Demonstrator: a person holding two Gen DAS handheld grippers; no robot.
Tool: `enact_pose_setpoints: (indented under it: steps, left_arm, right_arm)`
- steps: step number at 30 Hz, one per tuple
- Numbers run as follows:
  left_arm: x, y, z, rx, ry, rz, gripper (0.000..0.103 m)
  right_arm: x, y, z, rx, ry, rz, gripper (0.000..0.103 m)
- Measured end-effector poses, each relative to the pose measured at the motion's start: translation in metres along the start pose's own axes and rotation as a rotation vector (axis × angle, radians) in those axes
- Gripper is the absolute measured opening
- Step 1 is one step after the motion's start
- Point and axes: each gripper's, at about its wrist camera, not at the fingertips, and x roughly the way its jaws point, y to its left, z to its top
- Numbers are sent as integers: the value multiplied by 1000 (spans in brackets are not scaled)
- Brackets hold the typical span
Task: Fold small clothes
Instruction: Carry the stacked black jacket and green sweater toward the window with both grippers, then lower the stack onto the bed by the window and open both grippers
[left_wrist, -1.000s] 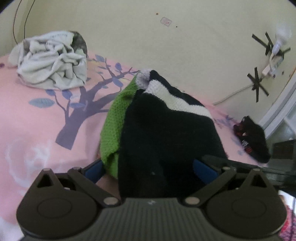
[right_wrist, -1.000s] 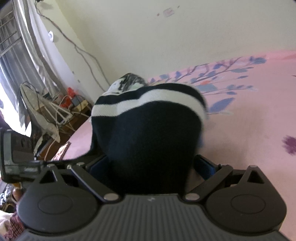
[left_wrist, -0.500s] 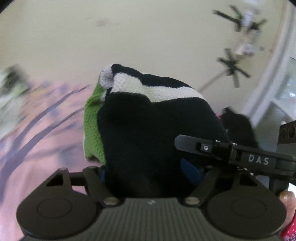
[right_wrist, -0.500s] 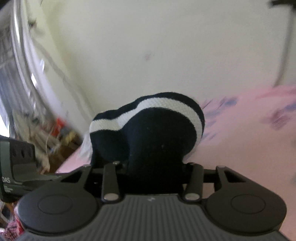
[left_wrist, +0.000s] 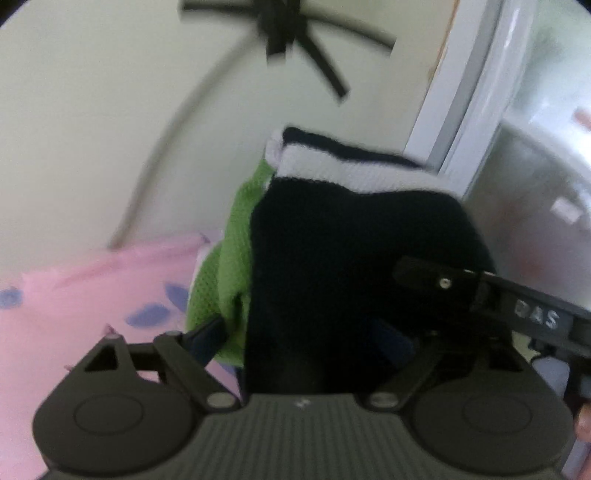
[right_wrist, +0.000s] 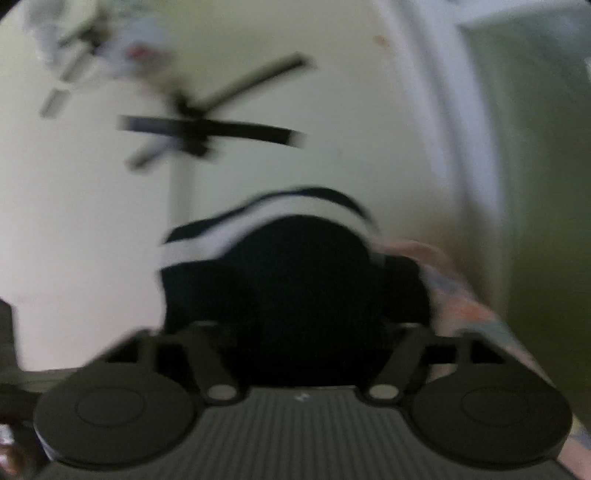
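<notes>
Both the left gripper (left_wrist: 314, 332) and the right gripper (right_wrist: 295, 325) are clamping their jaws on the knitted garment (left_wrist: 354, 251), holding it above the pink bedsheet (left_wrist: 92, 295), so the bunched navy, white-striped and green fabric is risking slipping out or folding crookedly.

Left wrist camera sits behind the left claw (left_wrist: 310, 332), tilted up toward the wall and close to the knit garment (left_wrist: 354, 266). Right wrist camera, blurred, faces the same wall. Both views share the garment and the black tape cross (left_wrist: 291, 29).
</notes>
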Motion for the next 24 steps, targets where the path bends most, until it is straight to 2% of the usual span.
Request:
enact_pose_setpoints:
  steps: [1, 5, 9, 13, 19, 24]
  left_arm:
    - [0, -1, -3, -7, -9, 1, 97]
    - [-27, -1, -20, 59, -49, 9, 97]
    - [-65, 2, -48, 75, -89, 13, 98]
    - [-99, 10, -99, 102, -112, 56, 100]
    - [-125, 8, -164, 150, -67, 134, 100]
    - [-141, 8, -187, 160, -73, 168, 101]
  right_arm:
    - [-5, -3, -4, 5, -18, -4, 86]
    - [-42, -7, -20, 72, -109, -17, 86]
    - [-87, 0, -54, 131, -161, -40, 86]
    - [-122, 19, -108, 145, -139, -46, 86]
    - [-159, 53, -173, 75, -90, -90, 86]
    - [-174, 70, -198, 23, -67, -117, 86]
